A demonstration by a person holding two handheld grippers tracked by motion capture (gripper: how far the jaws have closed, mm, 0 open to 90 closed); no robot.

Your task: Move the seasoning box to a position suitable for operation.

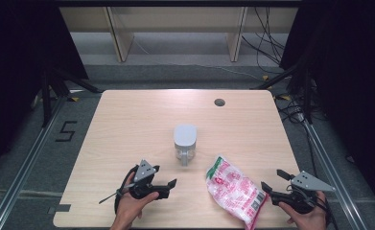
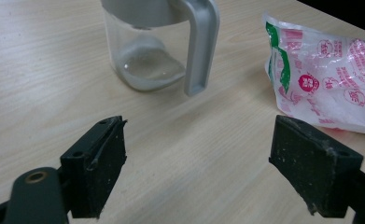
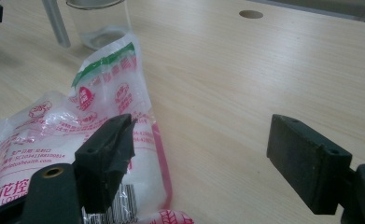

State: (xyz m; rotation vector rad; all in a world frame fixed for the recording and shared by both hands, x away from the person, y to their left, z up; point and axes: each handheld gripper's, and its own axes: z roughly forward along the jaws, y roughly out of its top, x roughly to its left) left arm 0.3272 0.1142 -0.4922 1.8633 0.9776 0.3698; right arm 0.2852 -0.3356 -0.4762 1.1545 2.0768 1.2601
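Observation:
A clear jug (image 1: 184, 142) with a grey lid and a grey handle stands at the middle of the table, with a little white powder at its bottom (image 2: 147, 67). A plastic bag (image 1: 235, 190) printed in pink and green, holding white grains, lies flat to the right of it near the front edge. My left gripper (image 1: 165, 176) is open and empty, low over the table in front of the jug, pointing at its handle (image 2: 200, 46). My right gripper (image 1: 273, 179) is open at the bag's right end, with its left jaw over the bag (image 3: 96, 107).
A round cable hole (image 1: 219, 102) lies at the table's far right. Bare wood stretches to the left and behind the jug. The table's front edge runs just under both hands. Cables (image 1: 271, 48) and frame legs stand on the floor beyond.

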